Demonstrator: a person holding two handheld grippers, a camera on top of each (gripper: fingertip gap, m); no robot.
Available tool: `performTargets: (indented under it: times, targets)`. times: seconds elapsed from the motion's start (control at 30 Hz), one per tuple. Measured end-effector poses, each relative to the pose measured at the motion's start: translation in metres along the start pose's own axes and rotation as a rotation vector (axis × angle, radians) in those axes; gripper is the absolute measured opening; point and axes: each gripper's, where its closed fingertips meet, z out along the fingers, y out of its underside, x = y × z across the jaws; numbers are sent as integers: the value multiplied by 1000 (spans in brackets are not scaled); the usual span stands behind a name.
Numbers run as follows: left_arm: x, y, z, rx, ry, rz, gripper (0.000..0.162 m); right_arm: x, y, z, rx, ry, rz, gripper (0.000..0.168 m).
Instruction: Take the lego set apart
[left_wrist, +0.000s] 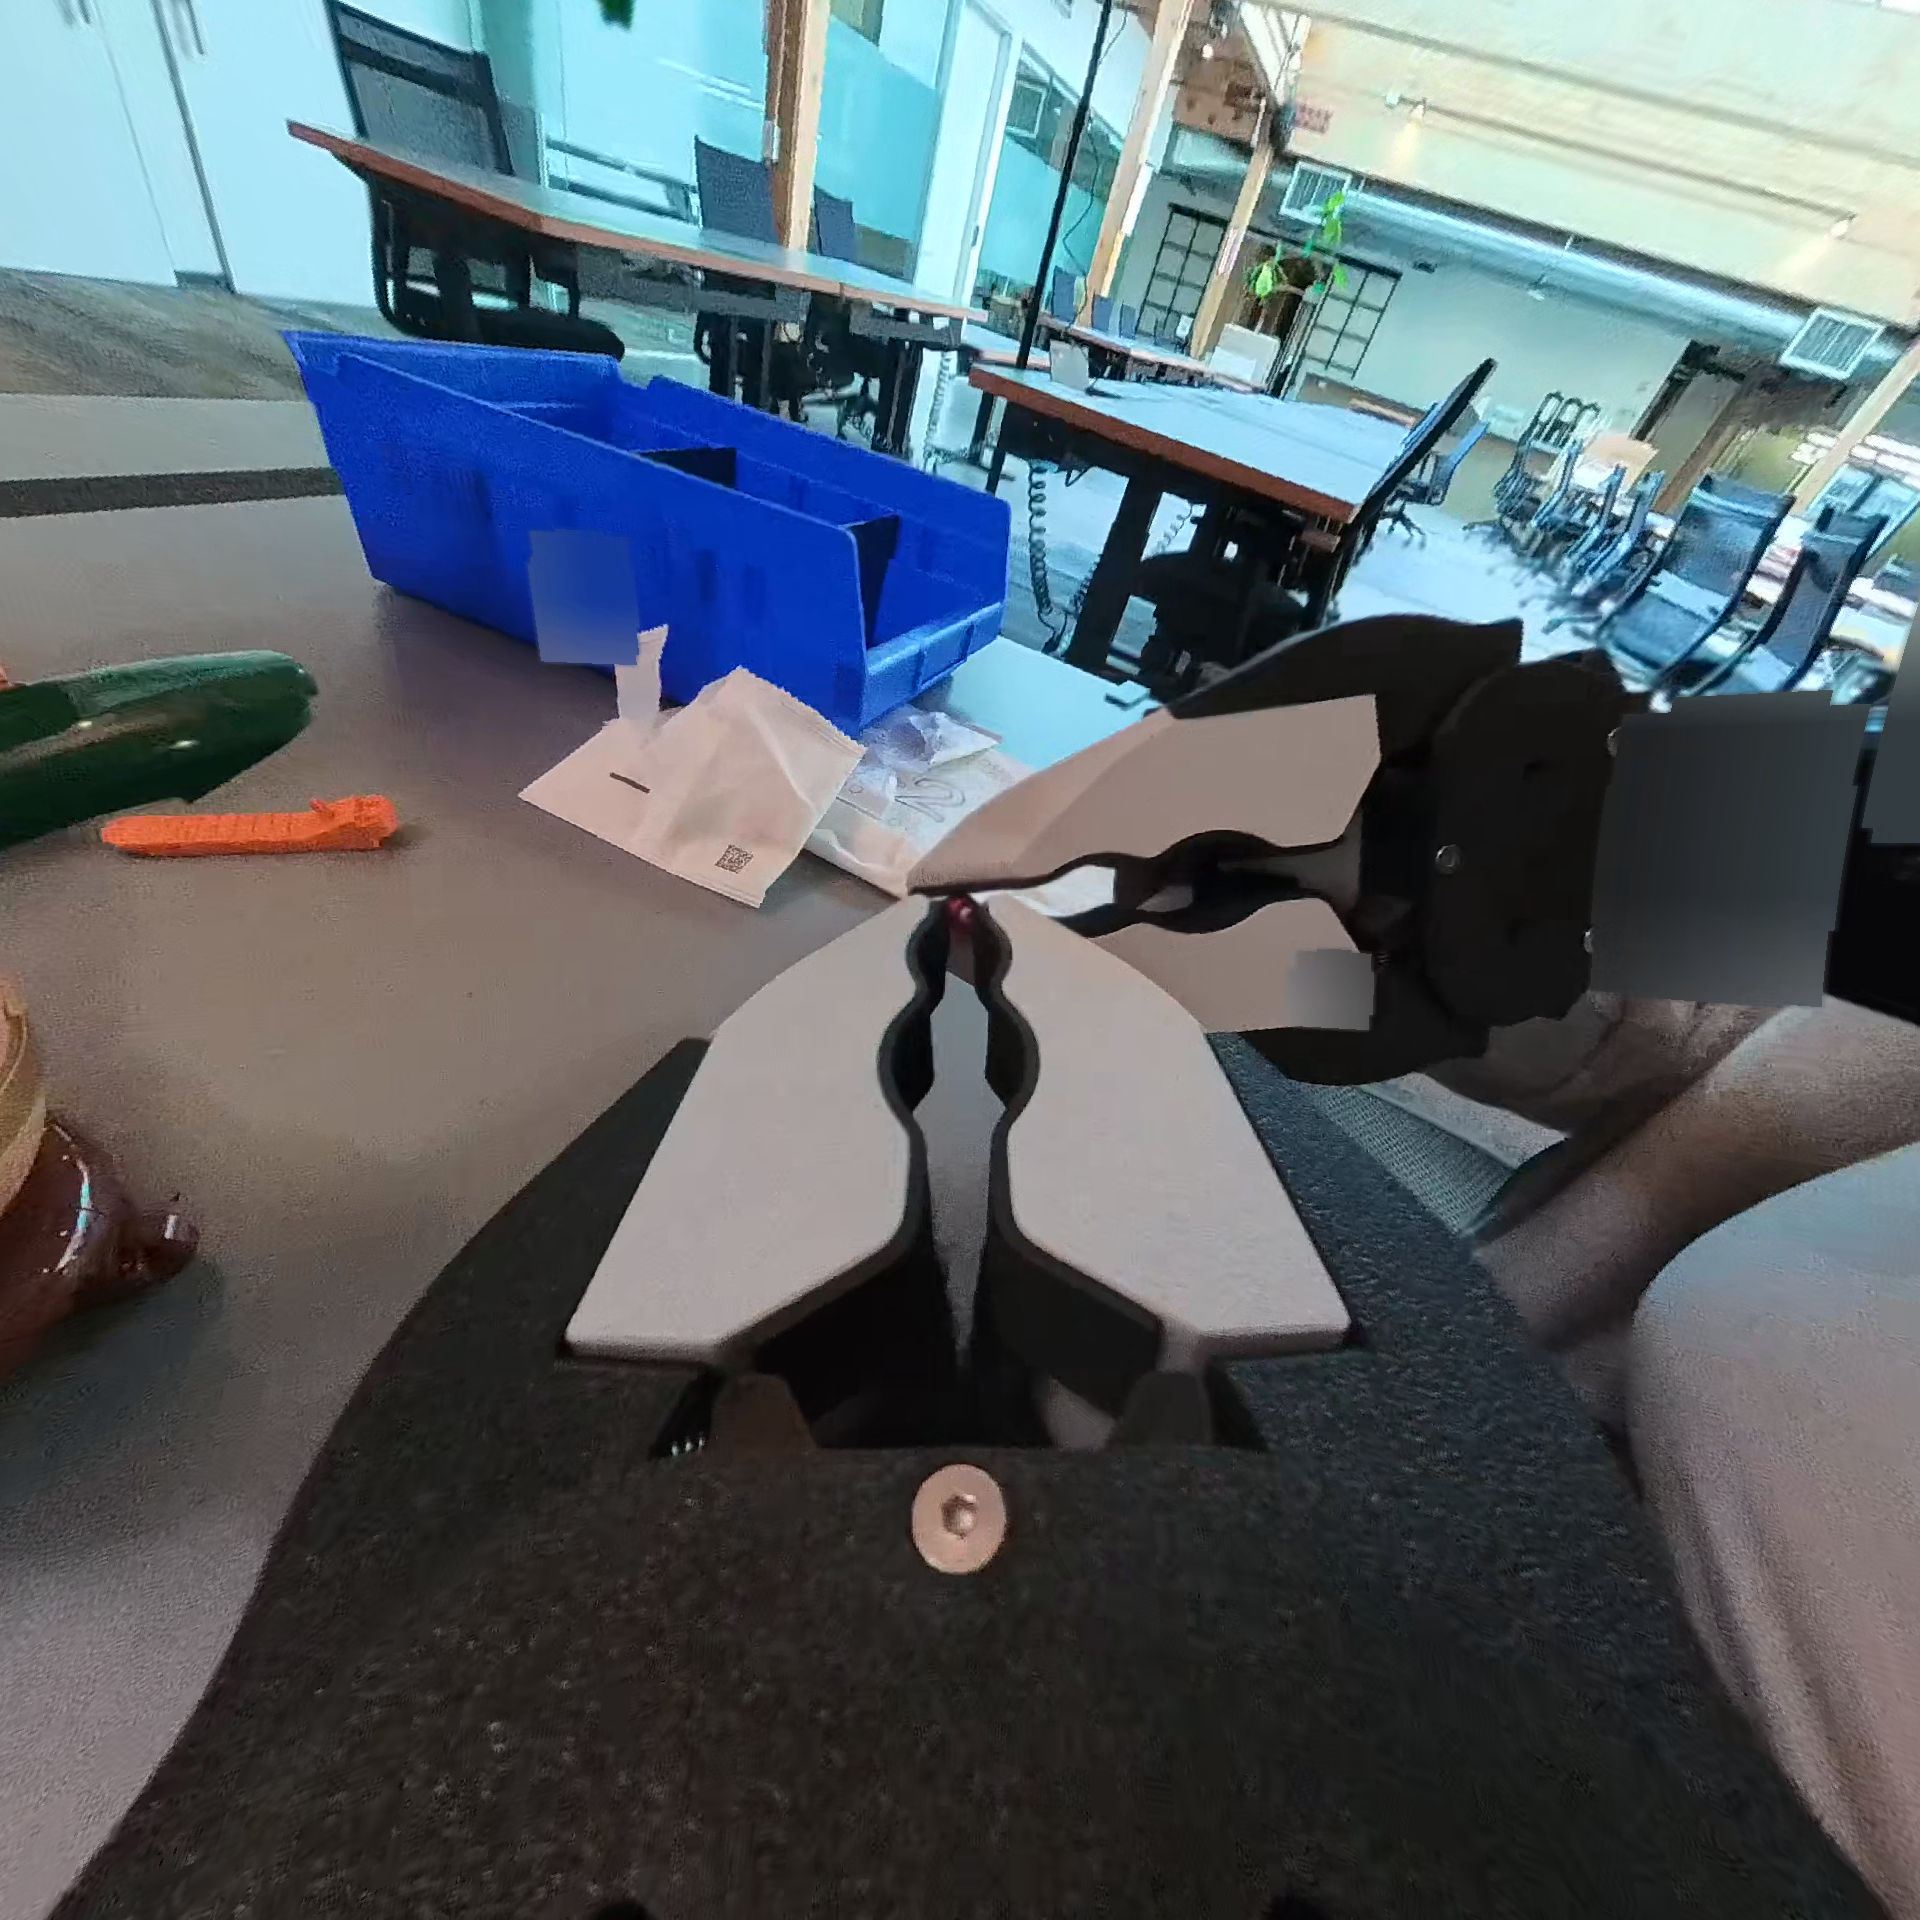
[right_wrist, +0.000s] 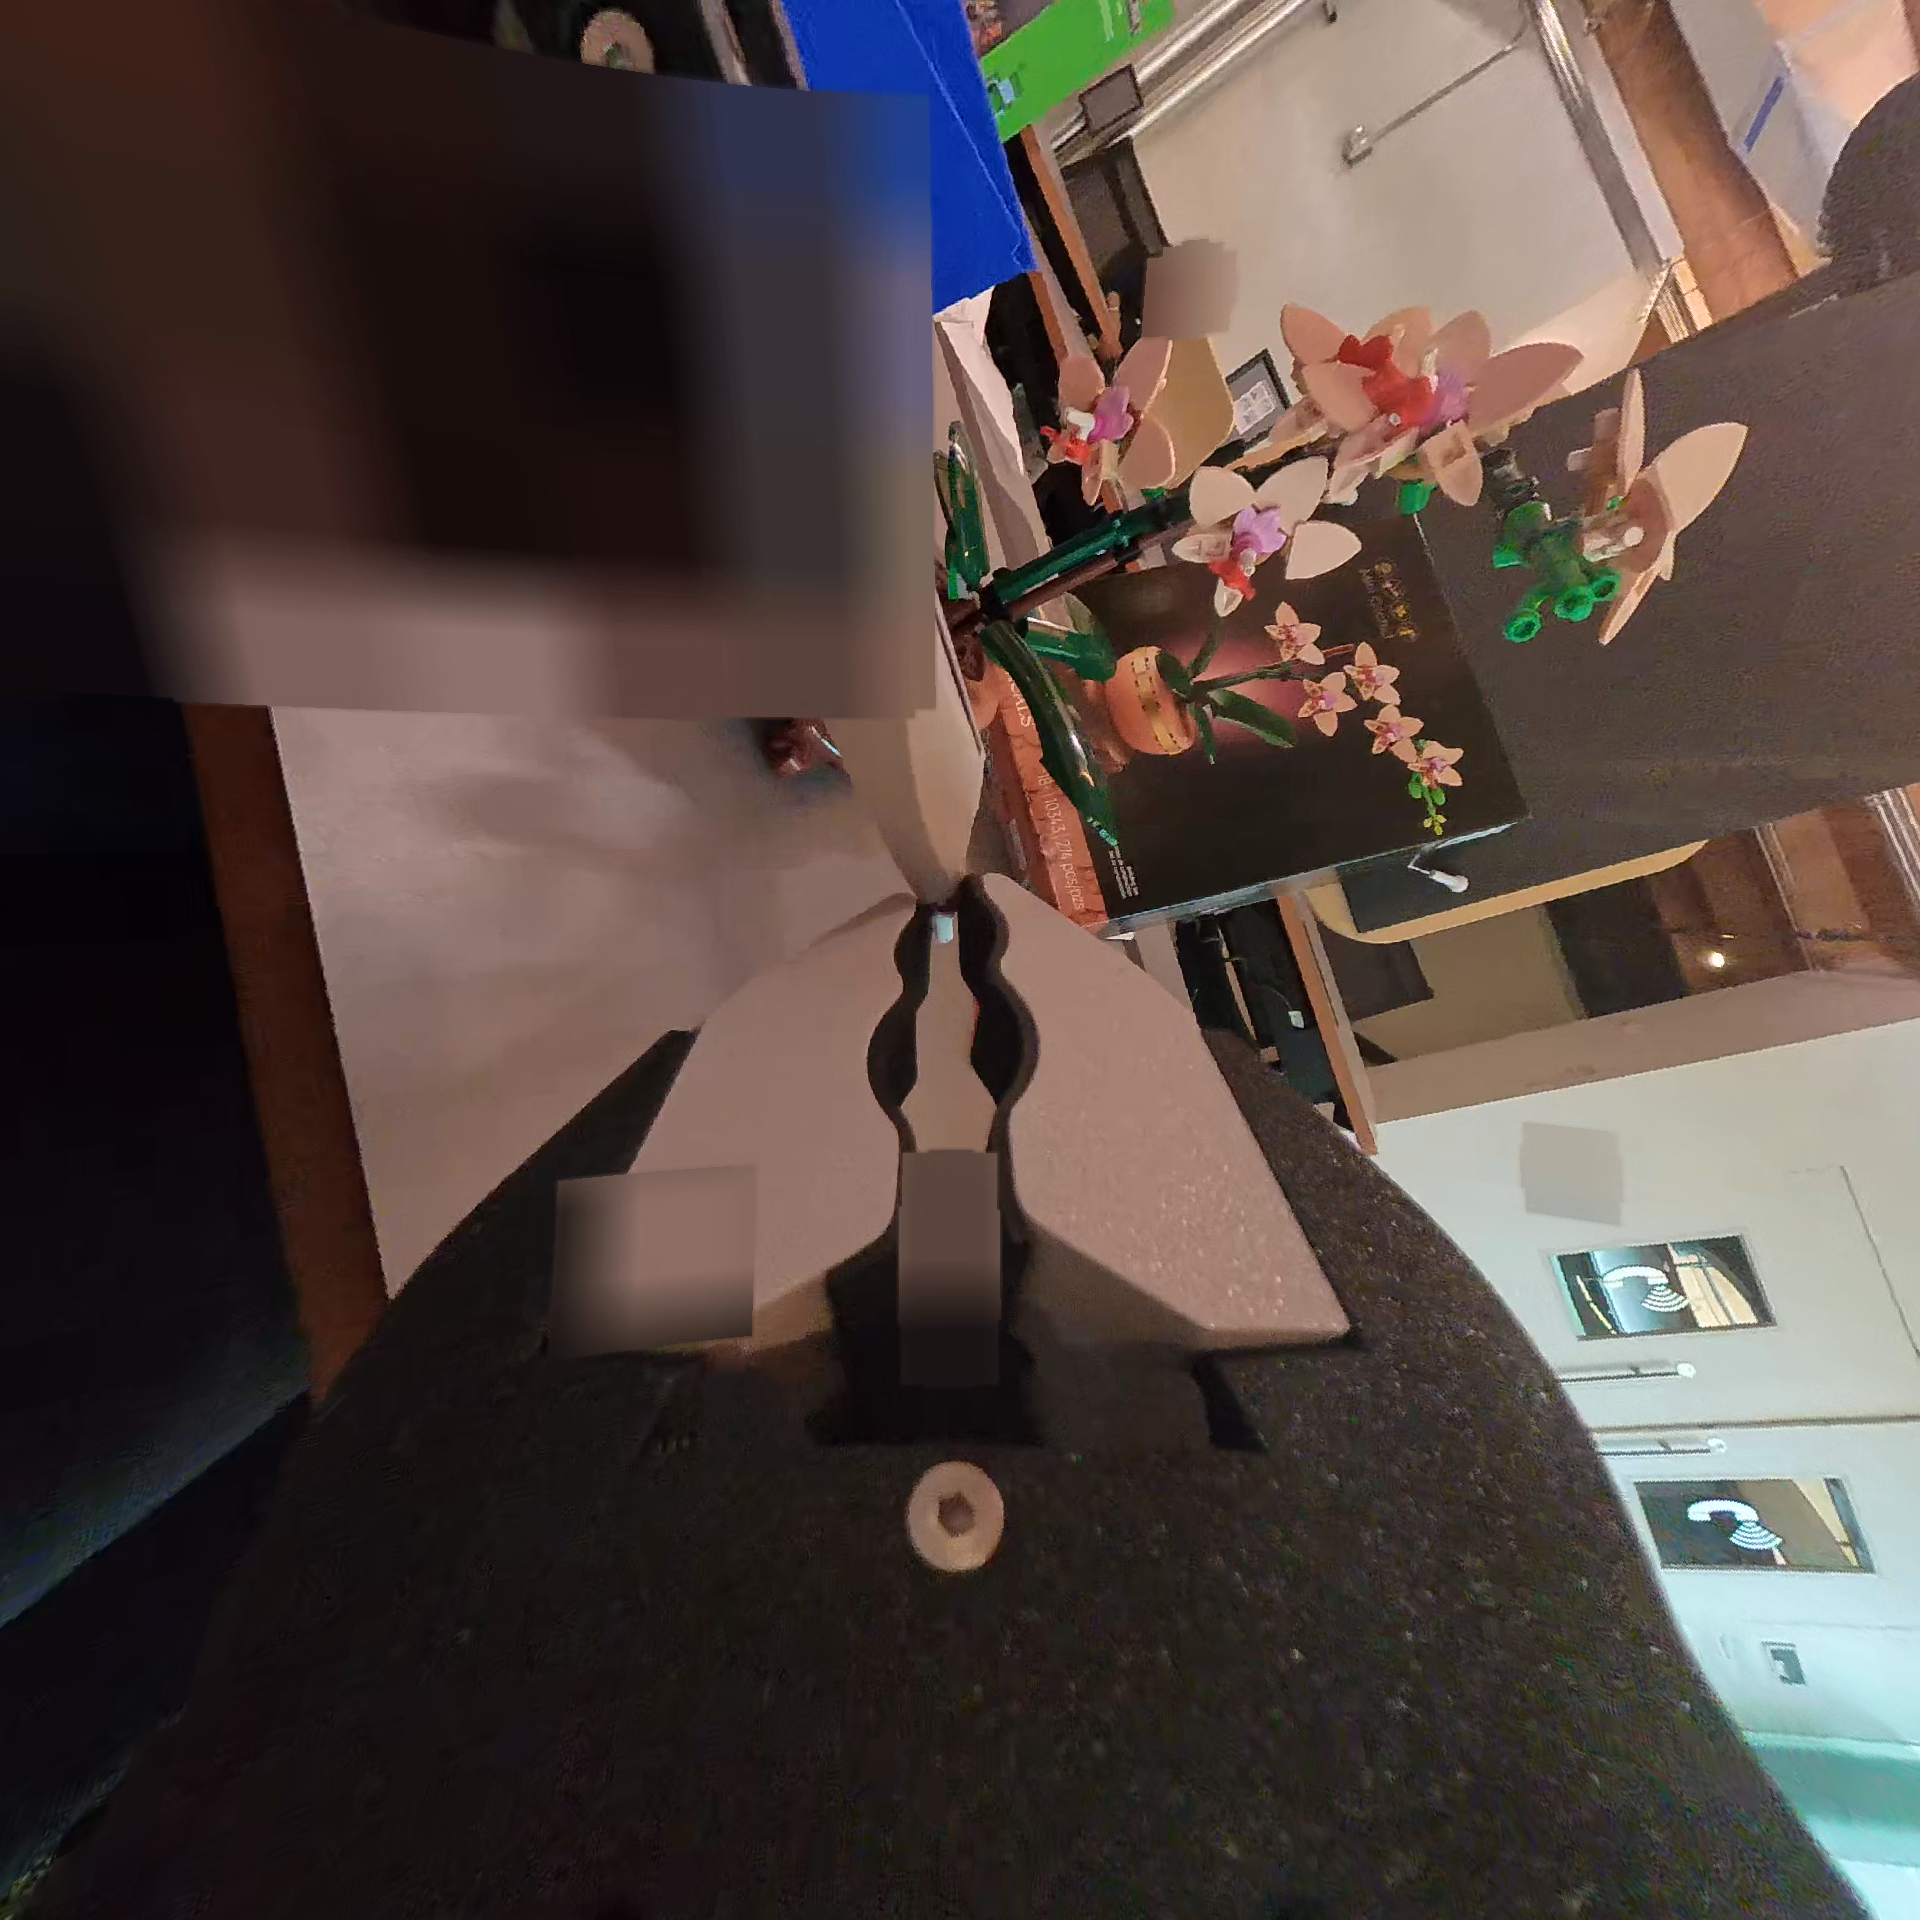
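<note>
Lego orchid (right_wrist: 1351, 436): pale petals w/ red and purple centres on green stems, standing in front of its dark box (right_wrist: 1299, 717), beyond the R gripper. Blue bin (left_wrist: 665, 540) on grey table (left_wrist: 312, 1039) w/ black dividers; contents not visible. L gripper (left_wrist: 958, 916) and R gripper (left_wrist: 920, 886) meet tip to tip, R tilted sideways. Both pinch tiny pieces: L clamped on red piece (left_wrist: 957, 913), R on white piece (right_wrist: 943, 925).
</note>
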Motion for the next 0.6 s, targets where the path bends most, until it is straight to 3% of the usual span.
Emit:
performTargets:
  times: [0.2, 0.47, 0.6]
  targets:
    - [0, -10, -13, 143, 146, -223, 0, 6, -13, -6, 130, -67, 156, 5]
    - [0, -2, -14, 121, 208, -293, 0, -2, -11, -4, 160, -161, 178, 2]
    - [3, -2, -15, 95, 264, -331, 22, -4, -14, -4, 165, -175, 111, 3]
